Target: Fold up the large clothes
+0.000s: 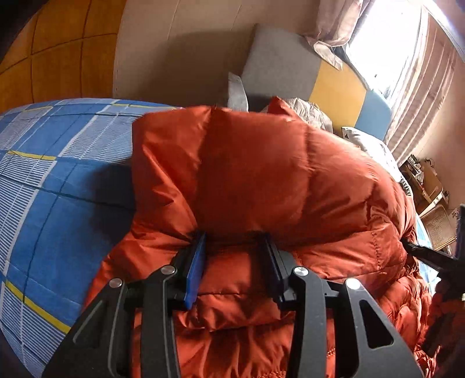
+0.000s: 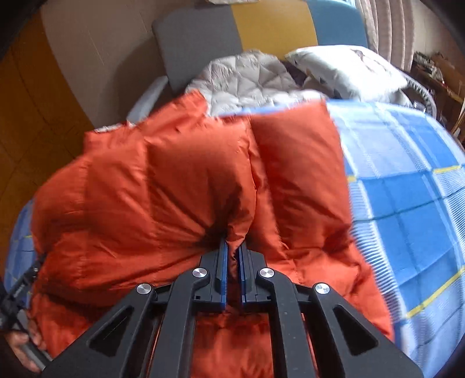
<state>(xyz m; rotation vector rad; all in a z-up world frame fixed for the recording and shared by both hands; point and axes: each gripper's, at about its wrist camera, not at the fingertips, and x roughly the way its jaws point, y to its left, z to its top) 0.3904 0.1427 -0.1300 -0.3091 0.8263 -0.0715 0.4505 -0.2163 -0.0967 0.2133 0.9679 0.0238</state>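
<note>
1 orange down jacket (image 1: 255,174) on 1 blue checked bedsheet (image 1: 52,180); 2 pillows.

the puffy jacket (image 1: 255,174) was burnt orange, the bedspread (image 1: 58,180) blue with white-striped checks and yellow lines, the headboard (image 2: 276,26) grey, yellow, blue.

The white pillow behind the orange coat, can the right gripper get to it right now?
Probably not yet. The right gripper is shut on a fold of the orange coat, and the coat's puffed bulk and the grey quilt lie between it and the white pillow.
</note>
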